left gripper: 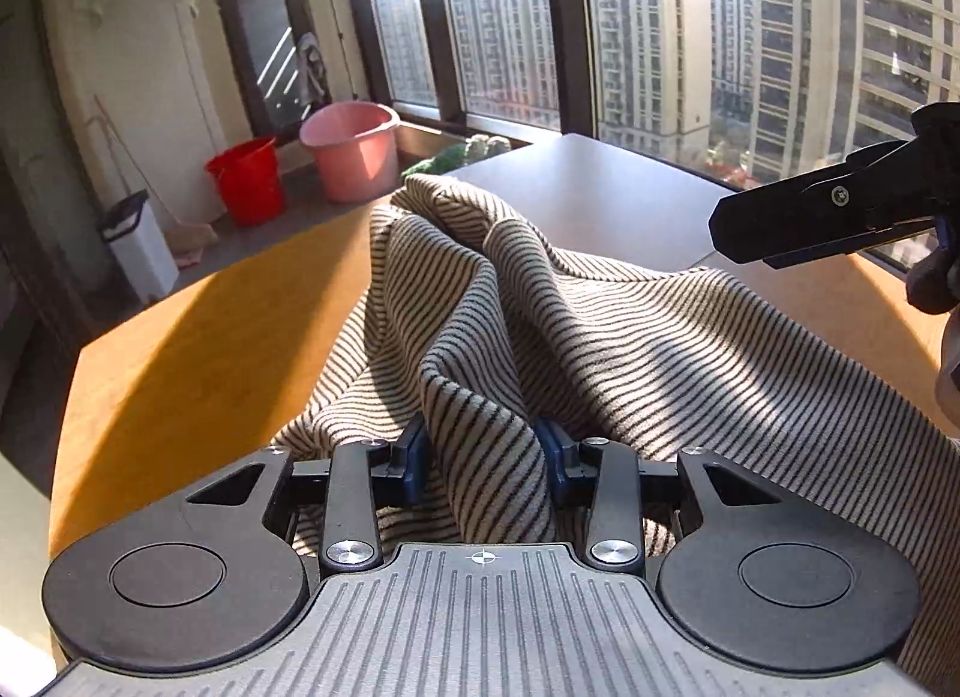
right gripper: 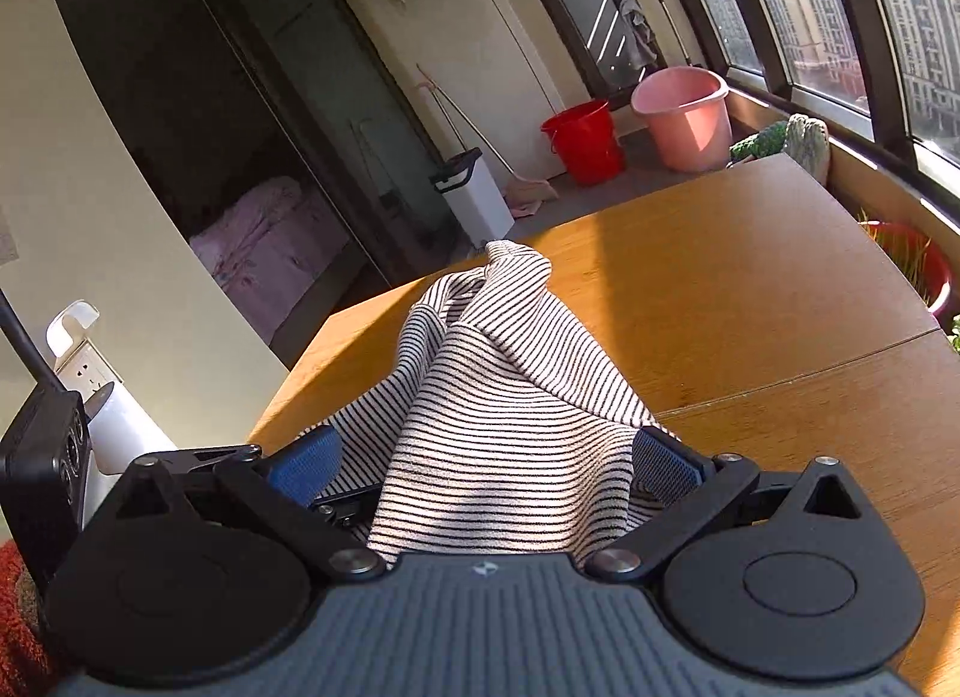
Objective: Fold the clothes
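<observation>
A beige garment with thin dark stripes [left gripper: 600,349] lies bunched on the wooden table [left gripper: 210,349]. My left gripper [left gripper: 483,457] is shut on a thick fold of it, the blue pads pressing the cloth from both sides. The right gripper [left gripper: 720,229] shows at the right edge of the left wrist view, just above the garment's far edge. In the right wrist view the striped garment [right gripper: 510,427] rises into a peak and runs back between the blue pads. There the right gripper [right gripper: 486,463] stands wide open, the cloth loose between its fingers.
A pale grey panel [left gripper: 600,187] covers the table's far part by the window. On the floor beyond the table stand a pink bucket [left gripper: 354,150], a red bucket [left gripper: 246,181] and a white bin [left gripper: 138,247]. Bare wood table [right gripper: 750,277] extends right of the garment.
</observation>
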Demonstrator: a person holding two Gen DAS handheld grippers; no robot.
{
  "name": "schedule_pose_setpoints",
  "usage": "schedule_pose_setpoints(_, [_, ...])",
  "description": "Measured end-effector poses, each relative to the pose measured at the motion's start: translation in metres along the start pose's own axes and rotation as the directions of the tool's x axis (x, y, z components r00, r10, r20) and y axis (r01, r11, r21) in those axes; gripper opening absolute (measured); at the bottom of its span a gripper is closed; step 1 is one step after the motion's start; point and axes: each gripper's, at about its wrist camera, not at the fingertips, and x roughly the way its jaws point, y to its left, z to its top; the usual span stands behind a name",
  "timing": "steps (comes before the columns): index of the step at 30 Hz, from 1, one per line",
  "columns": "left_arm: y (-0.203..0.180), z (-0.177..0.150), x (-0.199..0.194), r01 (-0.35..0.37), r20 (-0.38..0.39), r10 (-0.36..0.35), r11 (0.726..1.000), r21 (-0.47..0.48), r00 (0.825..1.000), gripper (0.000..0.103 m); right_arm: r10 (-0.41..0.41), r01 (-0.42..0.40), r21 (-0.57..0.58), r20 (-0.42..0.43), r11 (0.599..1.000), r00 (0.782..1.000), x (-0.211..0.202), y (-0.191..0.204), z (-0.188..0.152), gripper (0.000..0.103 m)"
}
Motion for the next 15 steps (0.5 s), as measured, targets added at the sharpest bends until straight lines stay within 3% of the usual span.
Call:
schedule_pose_setpoints(3, [0.016,-0.001,-0.013,-0.017,0.073,0.020,0.999,-0.037,0.997,0.028,-0.015,0.013,-0.041,-0.056,0.999,0.998,0.024,0.009,-0.003,0.103])
schedule_pose_setpoints(5, [0.034,0.001,-0.020,-0.096,0.131,0.104,0.993,-0.066,0.986,0.024,-0.024,0.020,-0.035,-0.119,0.999,0.993,0.041,0.008,-0.006,0.103])
schedule_pose_setpoints(8, [0.045,0.004,-0.025,-0.058,0.137,0.073,0.992,-0.109,0.988,0.017,-0.008,0.004,-0.024,-0.172,1.000,0.985,0.048,0.005,-0.003,0.103])
schedule_pose_setpoints(12, [0.058,0.007,-0.031,0.011,0.139,0.012,0.986,-0.165,0.990,0.018,-0.021,0.007,-0.058,-0.250,0.998,0.968,0.053,0.011,0.004,0.103])
schedule_pose_setpoints(13, [0.061,0.008,-0.033,0.029,0.140,-0.003,0.984,-0.179,0.990,0.019,-0.037,0.012,-0.095,-0.262,0.995,0.964,0.055,0.015,0.004,0.103])
schedule_pose_setpoints(14, [0.064,0.008,-0.034,0.046,0.141,-0.018,0.980,-0.192,0.990,0.029,-0.053,0.019,-0.128,-0.266,0.992,0.963,0.056,0.020,0.004,0.103])
schedule_pose_setpoints(15, [0.067,0.009,-0.036,0.063,0.143,-0.033,0.976,-0.206,0.989,0.052,-0.068,0.034,-0.145,-0.239,0.989,0.969,0.053,0.025,0.005,0.103])
